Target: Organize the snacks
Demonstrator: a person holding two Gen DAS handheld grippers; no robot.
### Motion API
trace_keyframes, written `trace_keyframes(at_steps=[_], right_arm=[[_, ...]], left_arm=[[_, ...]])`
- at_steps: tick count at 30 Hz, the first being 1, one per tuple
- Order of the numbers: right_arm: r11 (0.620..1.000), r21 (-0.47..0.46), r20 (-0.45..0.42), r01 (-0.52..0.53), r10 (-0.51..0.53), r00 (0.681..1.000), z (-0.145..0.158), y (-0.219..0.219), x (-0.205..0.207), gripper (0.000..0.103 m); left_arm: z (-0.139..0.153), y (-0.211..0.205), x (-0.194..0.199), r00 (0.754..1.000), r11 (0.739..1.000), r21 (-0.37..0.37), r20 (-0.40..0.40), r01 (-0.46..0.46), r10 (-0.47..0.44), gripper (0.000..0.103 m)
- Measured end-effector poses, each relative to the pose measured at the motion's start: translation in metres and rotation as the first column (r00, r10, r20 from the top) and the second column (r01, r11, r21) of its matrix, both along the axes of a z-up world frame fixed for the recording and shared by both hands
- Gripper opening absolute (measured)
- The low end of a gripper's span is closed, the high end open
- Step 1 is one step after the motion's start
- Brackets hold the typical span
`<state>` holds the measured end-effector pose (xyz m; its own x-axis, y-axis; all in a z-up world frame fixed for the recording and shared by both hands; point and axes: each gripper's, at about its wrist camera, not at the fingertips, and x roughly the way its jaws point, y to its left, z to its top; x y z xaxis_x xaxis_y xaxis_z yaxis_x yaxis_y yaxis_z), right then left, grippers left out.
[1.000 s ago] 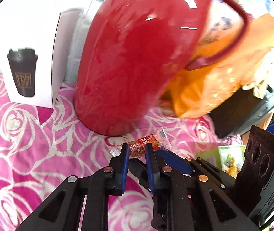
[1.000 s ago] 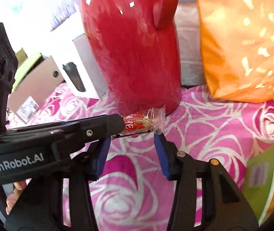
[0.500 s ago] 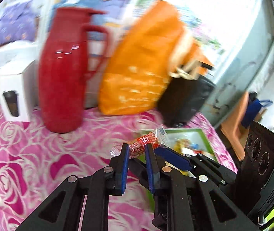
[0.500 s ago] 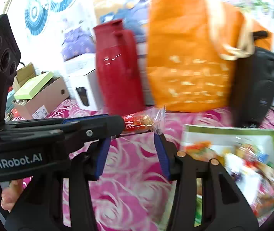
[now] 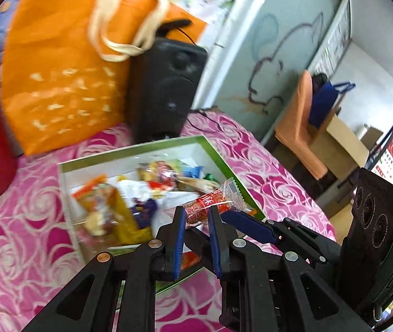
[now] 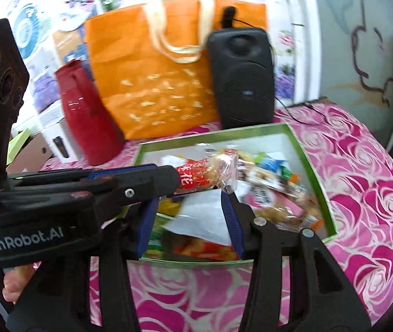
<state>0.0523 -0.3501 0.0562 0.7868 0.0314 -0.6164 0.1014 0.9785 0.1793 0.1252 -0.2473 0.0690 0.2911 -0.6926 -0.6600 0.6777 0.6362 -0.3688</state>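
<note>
— Where's the snack packet?
— Pinched in the left hand-held gripper, hanging over the green-rimmed box of snacks on the pink rose-patterned counter.
— And the right hand-held gripper?
— Spread, holding nothing, just under the packet, also over the box.

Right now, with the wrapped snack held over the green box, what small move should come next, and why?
Probably lower the left tool a little and open it. It grips the red wrapped snack above the green box already holding other snacks, so releasing there should drop it in. The right tool is open.
</note>
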Motion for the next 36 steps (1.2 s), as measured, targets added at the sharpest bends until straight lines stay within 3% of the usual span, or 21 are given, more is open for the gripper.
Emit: trace_keyframes(at_steps=[17,25,27,28,29,31,36], right_arm=[[0.997,0.075,-0.058,0.0,0.004,0.998,-0.04,-0.029,0.039,0.049],[0.999,0.035,-0.077,-0.023,0.025,0.997,-0.052,-0.028,0.062,0.052],[0.999,0.017,-0.067,-0.041,0.042,0.997,-0.05,-0.026,0.06,0.067],[0.999,0.012,-0.058,-0.05,0.05,0.997,-0.048,-0.025,0.058,0.078],[0.999,0.003,-0.05,-0.054,0.054,0.997,-0.046,-0.024,0.055,0.088],[0.998,-0.041,-0.041,-0.048,0.046,0.998,-0.041,-0.021,0.048,0.101],[0.997,-0.077,-0.067,-0.022,0.017,0.998,-0.033,-0.023,0.025,0.102]], left_arm=[[-0.04,-0.033,0.035,0.999,0.997,0.073,-0.046,-0.011,0.014,0.016],[-0.053,-0.038,0.058,0.998,0.995,0.099,-0.05,-0.03,0.035,0.017],[-0.051,-0.034,0.056,0.999,0.996,0.087,-0.038,-0.029,0.033,0.024],[-0.049,-0.032,0.054,0.999,0.996,0.084,-0.028,-0.037,0.039,0.041],[-0.045,-0.027,0.05,0.998,0.995,0.078,-0.012,-0.058,0.059,0.068],[-0.038,-0.017,0.045,0.993,0.992,0.054,0.031,-0.116,0.114,0.091],[-0.018,0.006,0.026,0.971,0.973,0.063,0.114,-0.22,0.212,0.099]])
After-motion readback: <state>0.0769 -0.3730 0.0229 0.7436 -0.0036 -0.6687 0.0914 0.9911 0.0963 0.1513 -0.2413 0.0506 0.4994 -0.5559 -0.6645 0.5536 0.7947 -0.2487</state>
